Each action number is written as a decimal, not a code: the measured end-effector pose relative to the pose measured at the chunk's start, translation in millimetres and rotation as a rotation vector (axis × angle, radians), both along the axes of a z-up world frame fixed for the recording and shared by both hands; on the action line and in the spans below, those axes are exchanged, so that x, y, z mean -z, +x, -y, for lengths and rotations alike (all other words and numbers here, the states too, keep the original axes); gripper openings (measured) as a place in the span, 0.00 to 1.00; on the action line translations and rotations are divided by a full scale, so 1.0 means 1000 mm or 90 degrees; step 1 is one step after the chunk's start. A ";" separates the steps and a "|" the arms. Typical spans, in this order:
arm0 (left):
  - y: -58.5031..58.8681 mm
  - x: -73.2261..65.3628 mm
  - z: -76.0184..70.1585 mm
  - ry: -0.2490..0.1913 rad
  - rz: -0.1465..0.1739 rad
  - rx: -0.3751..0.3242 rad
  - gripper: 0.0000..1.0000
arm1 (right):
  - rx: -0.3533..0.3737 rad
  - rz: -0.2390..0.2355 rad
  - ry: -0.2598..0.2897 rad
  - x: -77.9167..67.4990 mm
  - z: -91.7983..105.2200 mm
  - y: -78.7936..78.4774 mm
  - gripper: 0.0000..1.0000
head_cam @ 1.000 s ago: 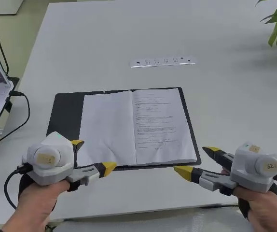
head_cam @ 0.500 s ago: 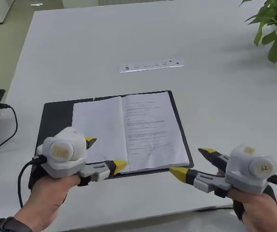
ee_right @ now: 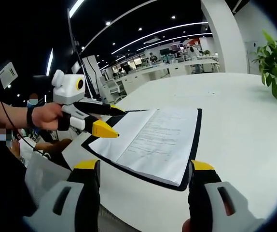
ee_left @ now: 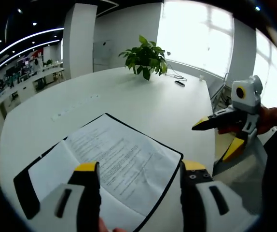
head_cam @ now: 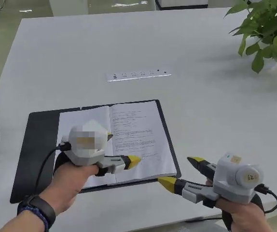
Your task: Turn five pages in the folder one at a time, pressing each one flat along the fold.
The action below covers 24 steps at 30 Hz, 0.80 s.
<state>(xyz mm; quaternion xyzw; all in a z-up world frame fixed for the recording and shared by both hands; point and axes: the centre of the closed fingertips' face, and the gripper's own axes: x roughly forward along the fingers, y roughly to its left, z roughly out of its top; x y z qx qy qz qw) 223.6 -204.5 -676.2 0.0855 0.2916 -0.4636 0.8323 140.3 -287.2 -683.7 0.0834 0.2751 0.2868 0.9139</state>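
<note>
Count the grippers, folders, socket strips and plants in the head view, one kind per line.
Grippers: 2, the left gripper and the right gripper, both with fingers apart
Folder: 1, lying open
Socket strip: 1
Plant: 1
Total: 5

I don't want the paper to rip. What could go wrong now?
The left gripper is open above the pages; its pointed tips could crease or tear a sheet. The right gripper, open near the stack's corner, might catch two pages at once. The folder lies on the smooth table and could slide when pressed.
</note>
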 end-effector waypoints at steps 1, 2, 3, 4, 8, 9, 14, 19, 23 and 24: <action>0.001 -0.001 0.005 -0.001 0.002 0.004 0.66 | -0.001 -0.001 0.000 0.000 0.000 -0.001 0.74; 0.004 -0.001 0.012 -0.001 0.006 0.012 0.66 | -0.001 -0.003 -0.002 0.001 0.000 -0.002 0.74; 0.005 -0.001 0.017 -0.001 0.007 0.017 0.66 | -0.002 -0.005 -0.004 0.001 0.001 -0.003 0.74; 0.006 -0.001 0.025 0.000 0.008 0.025 0.66 | -0.003 -0.005 -0.005 0.002 0.001 -0.003 0.74; 0.005 0.000 0.043 0.002 0.007 0.056 0.67 | 0.001 -0.009 -0.012 0.003 0.004 -0.005 0.73; 0.004 0.002 0.049 0.007 0.012 0.067 0.67 | 0.001 -0.009 -0.014 0.003 0.005 -0.006 0.73; 0.004 0.016 0.069 0.024 0.007 0.095 0.67 | 0.004 -0.013 -0.014 0.004 0.009 -0.008 0.72; 0.000 0.036 0.087 0.037 -0.009 0.106 0.66 | 0.011 -0.018 -0.011 0.005 0.012 -0.008 0.72; -0.004 0.059 0.094 0.060 -0.018 0.118 0.66 | 0.014 -0.018 -0.010 0.006 0.013 -0.006 0.72; -0.005 0.068 0.094 0.074 -0.025 0.115 0.66 | 0.015 -0.018 -0.008 0.006 0.014 -0.005 0.72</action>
